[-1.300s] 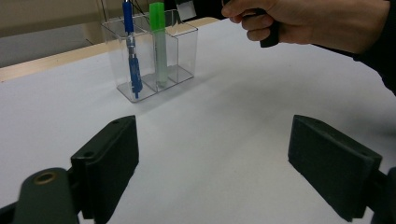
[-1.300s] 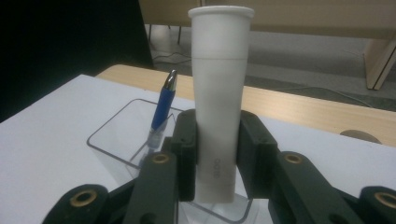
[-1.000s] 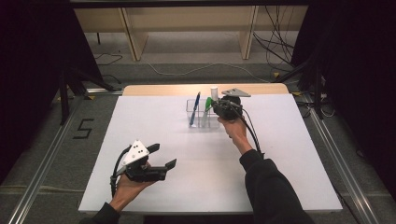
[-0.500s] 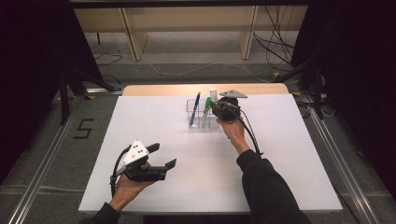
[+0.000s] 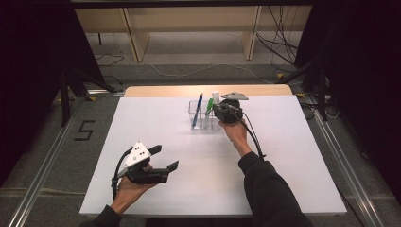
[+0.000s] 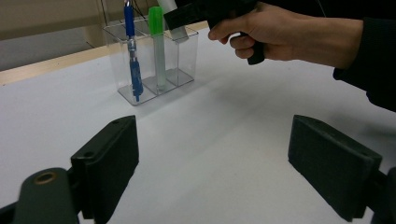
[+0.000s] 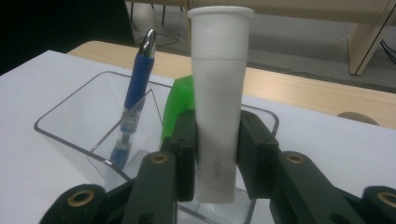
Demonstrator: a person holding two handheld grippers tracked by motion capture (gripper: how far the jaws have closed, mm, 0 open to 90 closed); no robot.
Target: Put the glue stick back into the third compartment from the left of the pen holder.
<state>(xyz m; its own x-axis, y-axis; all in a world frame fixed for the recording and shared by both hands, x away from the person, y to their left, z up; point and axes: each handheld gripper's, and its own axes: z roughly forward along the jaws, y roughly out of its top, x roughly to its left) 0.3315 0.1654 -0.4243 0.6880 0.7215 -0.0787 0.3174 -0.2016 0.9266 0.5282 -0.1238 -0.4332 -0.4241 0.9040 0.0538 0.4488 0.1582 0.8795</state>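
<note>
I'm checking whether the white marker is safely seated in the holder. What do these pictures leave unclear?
- Right gripper view: the white marker's lower end is covered by the right tongs, so whether it rests on the floor of the clear holder is unclear.
- Left gripper view: the marker's top is cut off by the upper edge.
- High view: the hand and tongs cover the holder's right compartment.
- Right gripper view: the marker's printed label is too blurred to read.

A white tube (image 7: 219, 102) is standing upright in the end compartment of a clear holder (image 7: 70, 135) near the table's far edge – cap end up, a grey word printed down its lower body (too small to read). A green marker (image 7: 176, 106) is sitting in the middle compartment just beside it, and a blue pen (image 7: 135, 93) is leaning in the other end.
</note>
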